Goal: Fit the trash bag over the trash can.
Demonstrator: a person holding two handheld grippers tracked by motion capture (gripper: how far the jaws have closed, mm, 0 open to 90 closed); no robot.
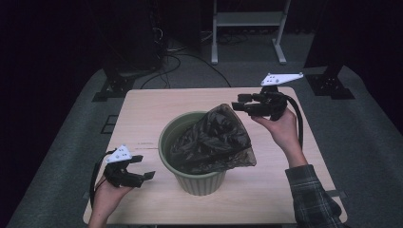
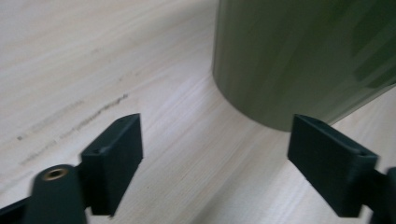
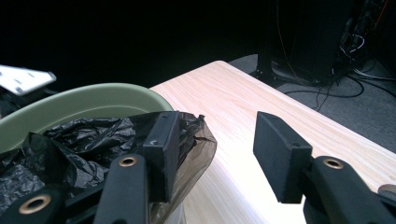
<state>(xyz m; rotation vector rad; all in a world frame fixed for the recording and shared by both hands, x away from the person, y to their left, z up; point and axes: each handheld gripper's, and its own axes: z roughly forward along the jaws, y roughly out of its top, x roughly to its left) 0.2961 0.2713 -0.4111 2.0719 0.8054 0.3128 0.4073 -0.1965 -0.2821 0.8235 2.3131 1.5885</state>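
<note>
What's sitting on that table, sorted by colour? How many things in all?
Green: 1, the bin.
Black: 1, the bag draped in and over the bin.
Total: 2, both on the table.

One round green plastic bin [image 1: 197, 183] stands on one pale wooden table [image 1: 142, 107]; one crumpled black plastic bag [image 1: 214, 140] lies in it. Two black handheld grippers: left [image 1: 145, 167], right [image 1: 236, 105].
</note>
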